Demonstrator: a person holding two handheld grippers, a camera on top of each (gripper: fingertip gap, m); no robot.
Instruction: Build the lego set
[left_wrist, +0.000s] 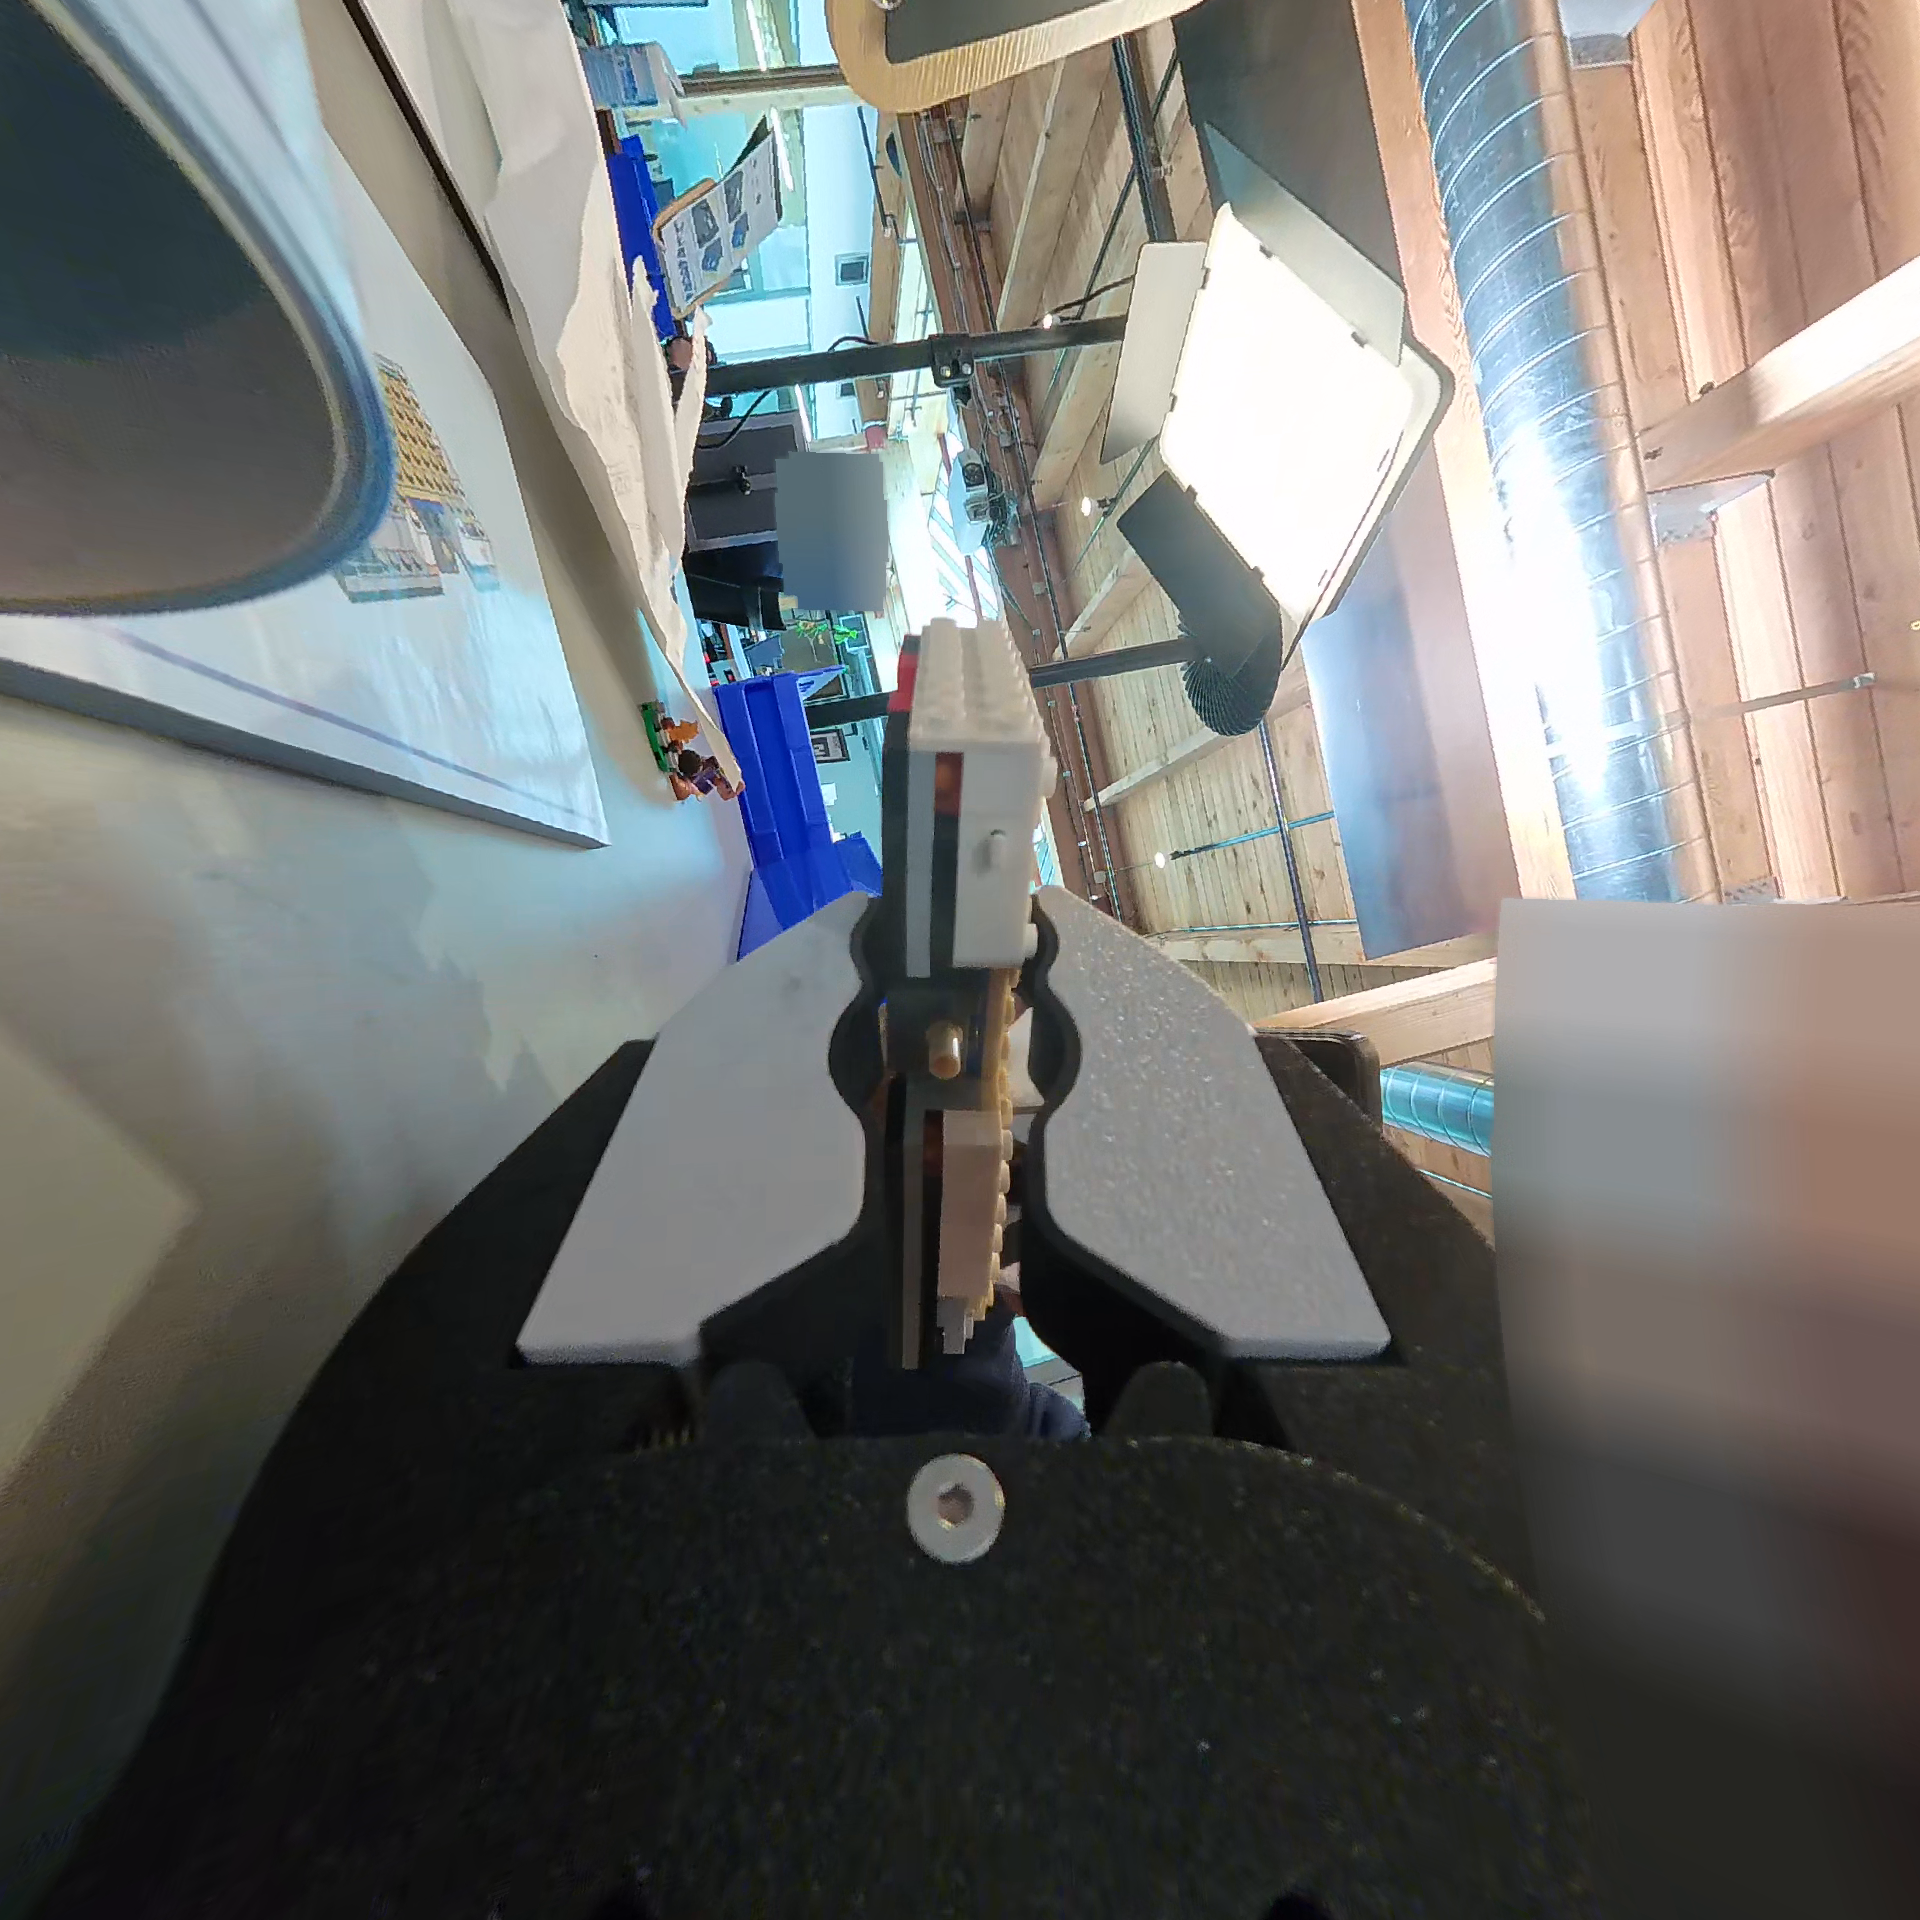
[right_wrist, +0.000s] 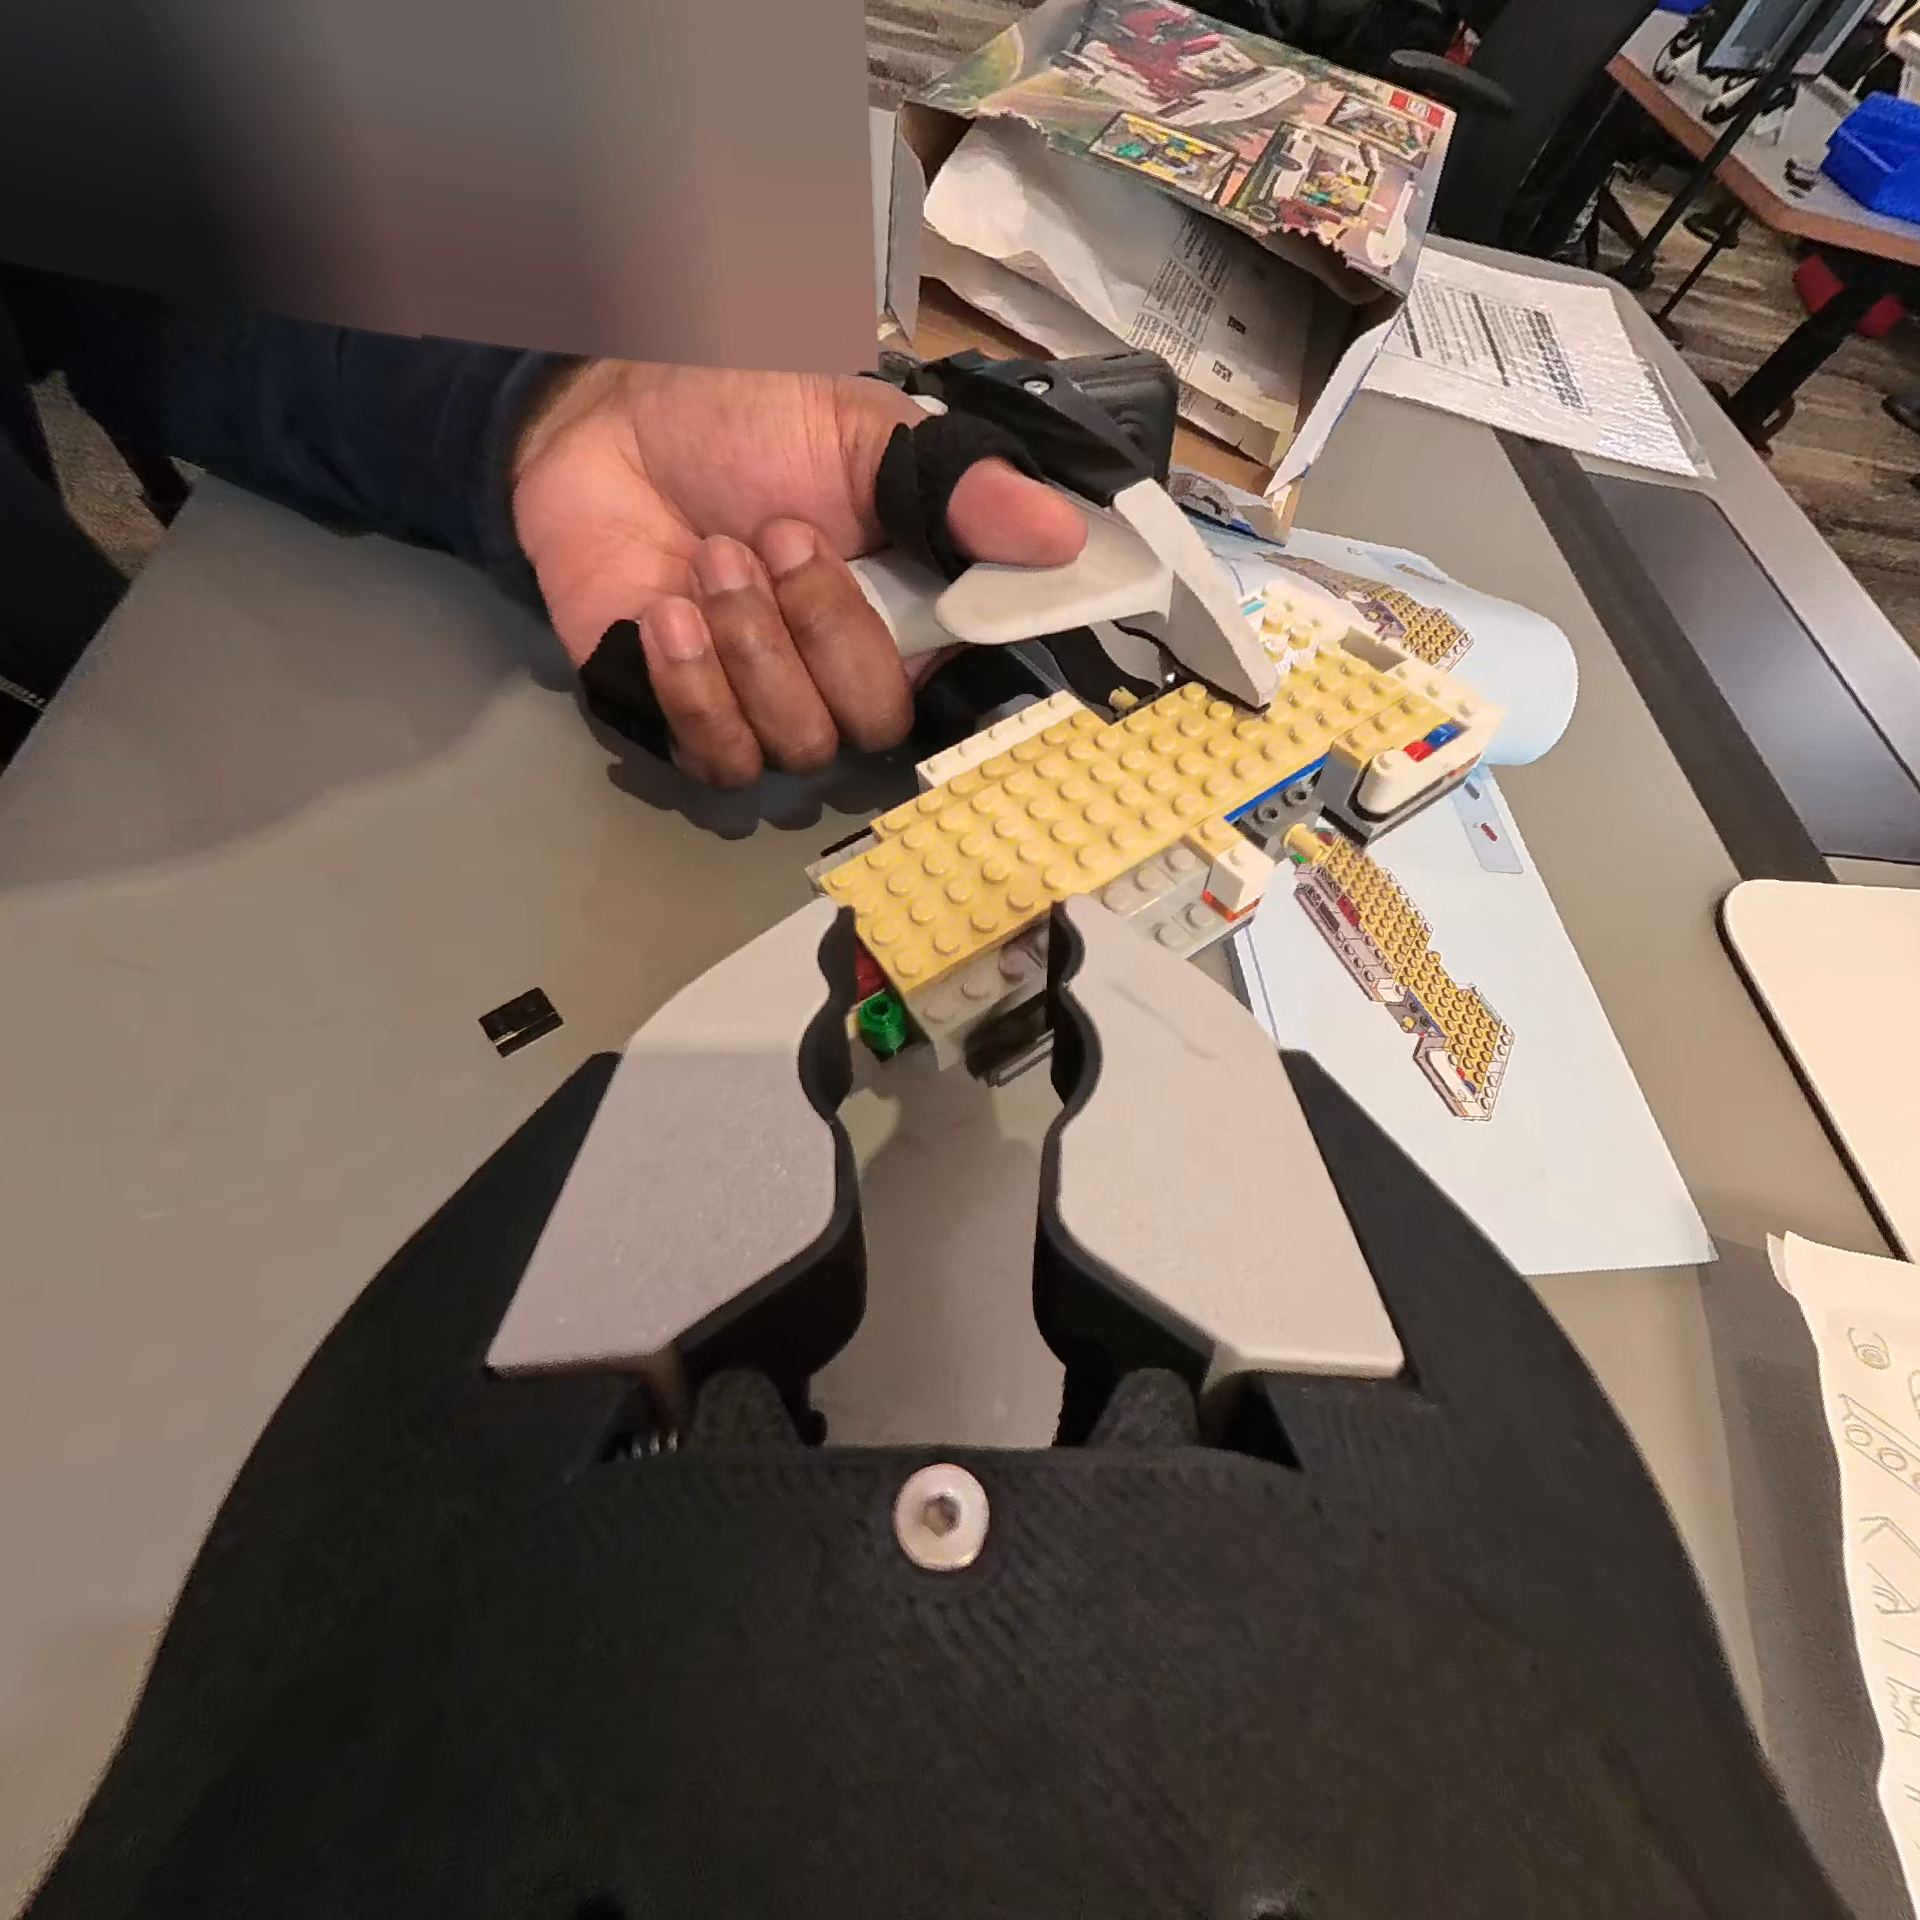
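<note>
Brick-built model (right_wrist: 1101, 821): long, flat, topped with tan studded plates, white and grey bricks along the edges, small red, blue and green bits at the ends. Raised off the grey tabletop (right_wrist: 312, 987), spanning between the two grippers, partly over a pale-blue instruction sheet (right_wrist: 1455, 1143) printed with a drawing of the same build.

Near end set between the grey, grainy fingers of the right gripper (right_wrist: 945, 977), jaws narrowed about it; left pad close to the red and green pieces, right pad at the grey brick, firm contact not plain through blur.

Far end clamped by the left gripper (left_wrist: 951, 956), seen edge-on in the left wrist view: black wavy pads pressed on both sides of the white-and-grey slab, jaws only slightly apart. Same gripper visible in the right wrist view, carried by a hand (right_wrist: 717, 582) with black finger straps.

Small black plate (right_wrist: 520, 1020) lying alone on the tabletop, well apart. Behind, a torn cardboard box (right_wrist: 1174, 239) with crumpled paper inside; blue plastic bins (left_wrist: 790, 790) farther off.
</note>
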